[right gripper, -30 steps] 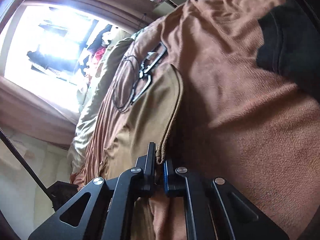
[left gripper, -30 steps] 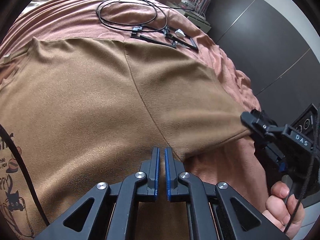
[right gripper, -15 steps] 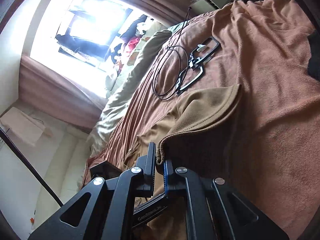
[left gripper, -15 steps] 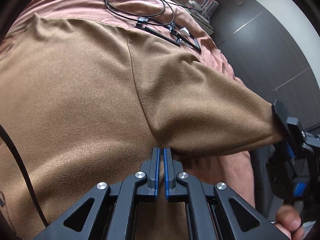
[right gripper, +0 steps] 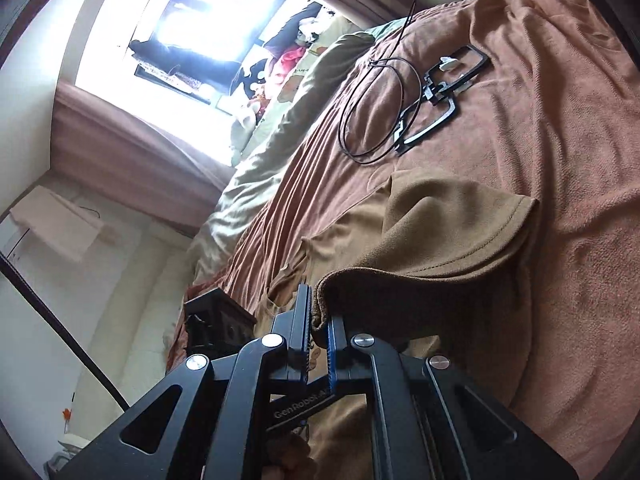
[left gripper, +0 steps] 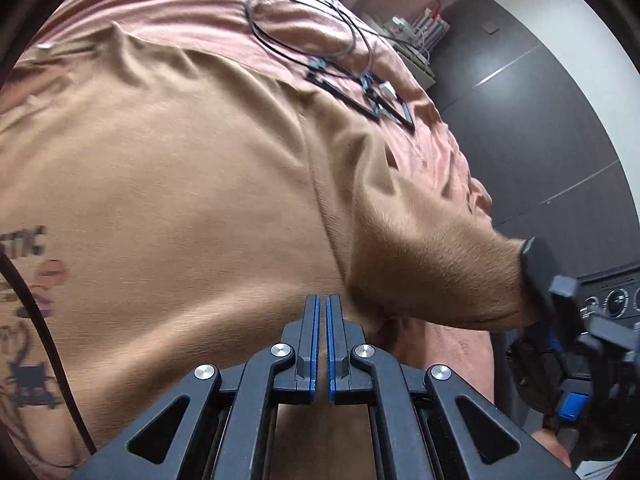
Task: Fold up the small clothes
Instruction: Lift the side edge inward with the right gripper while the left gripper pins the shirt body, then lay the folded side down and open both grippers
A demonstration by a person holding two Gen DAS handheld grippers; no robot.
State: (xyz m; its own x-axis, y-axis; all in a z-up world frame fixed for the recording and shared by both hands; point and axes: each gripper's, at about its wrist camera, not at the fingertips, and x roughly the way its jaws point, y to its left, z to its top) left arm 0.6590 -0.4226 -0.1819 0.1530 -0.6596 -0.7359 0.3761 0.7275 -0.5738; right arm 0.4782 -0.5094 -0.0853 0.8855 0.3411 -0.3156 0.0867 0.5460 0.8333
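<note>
Brown t-shirt (left gripper: pixel 180 184) spread across the pink blanket (left gripper: pixel 172 12) of the bed, printed front up, body still flat and unfolded. Right gripper (right gripper: pixel 319 322) clenched on the hem of one sleeve (right gripper: pixel 452 236), lifting it clear of the blanket toward the shirt's middle, so likely the first sleeve fold, only just begun. Left gripper (left gripper: pixel 322 336) pinched shut, low over the cloth near the armpit seam (left gripper: pixel 320 200); whether any cloth sits between its blue pads cannot be told, probably just pinning the fold line. Still to do, by the look of it: laying this sleeve over, the other sleeve, then the body folds. Left wrist view alone gives the print along the left edge of the shirt and the right gripper (left gripper: pixel 536 276) from outside, biting the sleeve end off the blanket's near edge. Right wrist view alone gives the open sleeve cuff from underneath, the bright window (right gripper: pixel 208 12) and the pillows (right gripper: pixel 280 128) at the far end of the bed. Both show a coiled cable (right gripper: pixel 372 112) and black frames (right gripper: pixel 440 96) lying on the blanket beyond the shirt.
</note>
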